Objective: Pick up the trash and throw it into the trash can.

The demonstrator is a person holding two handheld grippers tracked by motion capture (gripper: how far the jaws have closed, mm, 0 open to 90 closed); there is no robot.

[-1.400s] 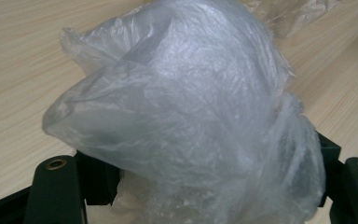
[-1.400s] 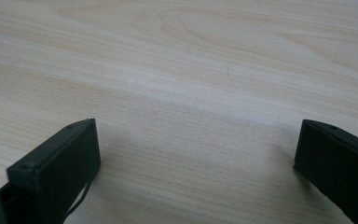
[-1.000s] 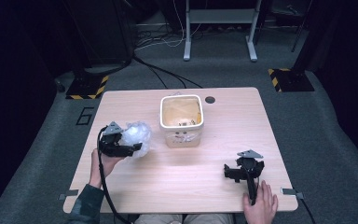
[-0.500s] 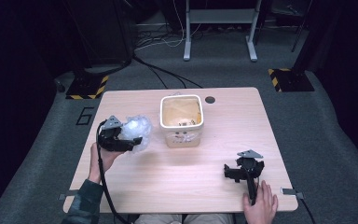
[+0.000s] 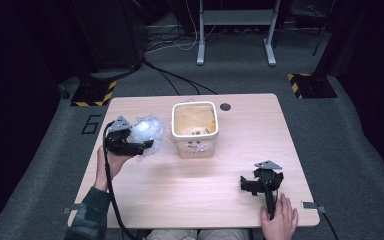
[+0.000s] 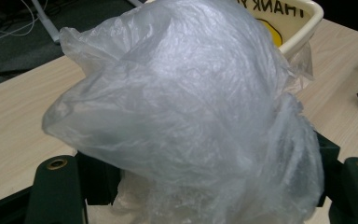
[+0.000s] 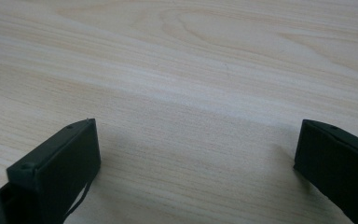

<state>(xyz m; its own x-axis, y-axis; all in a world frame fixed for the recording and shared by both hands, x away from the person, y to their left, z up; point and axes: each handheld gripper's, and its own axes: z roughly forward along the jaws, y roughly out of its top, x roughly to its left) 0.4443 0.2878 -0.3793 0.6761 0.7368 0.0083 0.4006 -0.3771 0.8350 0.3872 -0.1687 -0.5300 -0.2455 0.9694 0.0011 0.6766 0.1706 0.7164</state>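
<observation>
A crumpled clear plastic bag (image 5: 146, 131) hangs just above the table's left side, left of the cream square bucket (image 5: 195, 128). My left gripper (image 5: 141, 145) is shut on the bag. In the left gripper view the bag (image 6: 186, 112) billows up between the black jaws and hides the fingertips, with the bucket's rim (image 6: 303, 32) behind it. My right gripper (image 5: 250, 184) rests near the front right of the table. In the right gripper view its jaws stand wide apart over bare wood, open with nothing between them (image 7: 196, 154).
The bucket (image 5: 195, 128) has small bits at its bottom and printed lettering on its side. A round cable hole (image 5: 225, 106) lies at the table's far edge. Grey carpet surrounds the table (image 5: 190, 200), with a metal stand (image 5: 235, 30) and cables behind.
My left gripper has risen a little with the bag, which now sits higher and closer to the bucket. The right gripper has not moved.
</observation>
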